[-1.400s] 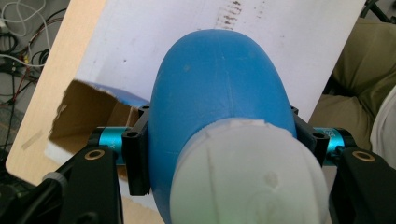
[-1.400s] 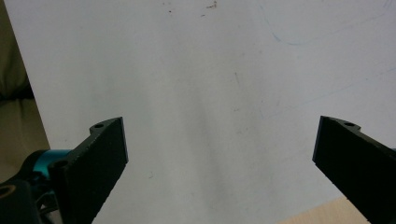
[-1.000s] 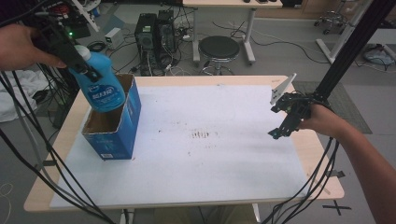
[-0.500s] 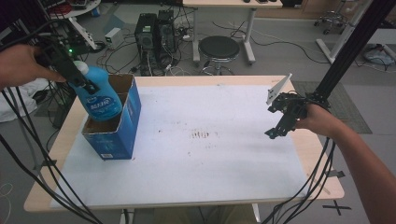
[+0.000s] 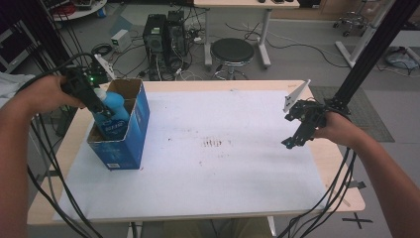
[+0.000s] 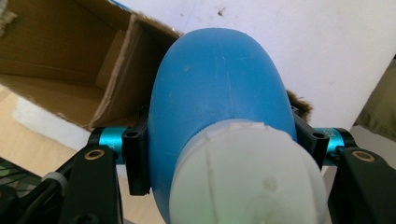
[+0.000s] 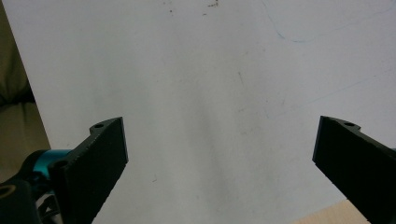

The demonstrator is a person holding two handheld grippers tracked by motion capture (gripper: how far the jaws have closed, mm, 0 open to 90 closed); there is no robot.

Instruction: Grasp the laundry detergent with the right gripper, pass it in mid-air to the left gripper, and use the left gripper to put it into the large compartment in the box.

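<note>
A blue bottle (image 5: pixel 114 115) with a white cap (image 6: pixel 247 179) stands partly inside an open blue cardboard box (image 5: pixel 130 134) at the table's left. My left gripper (image 5: pixel 94 105) is shut on the bottle just below its cap, and in the left gripper view the bottle (image 6: pixel 219 98) sits between the jaws over the box's brown inside (image 6: pixel 60 70). My right gripper (image 5: pixel 293 141) hovers above the white sheet at the table's right, jaws wide open with nothing between them; the right gripper view shows its gripper (image 7: pixel 219 154) over bare white paper.
A white sheet (image 5: pixel 208 173) covers most of the wooden table (image 5: pixel 341 183), with small brown marks (image 5: pixel 214 143) near the middle. Behind the table stand a round stool (image 5: pixel 232 51) and computer towers (image 5: pixel 163 32). Cables hang off both sides.
My left gripper has lowered the blue bottle from above the box down into it. The right gripper has barely moved.
</note>
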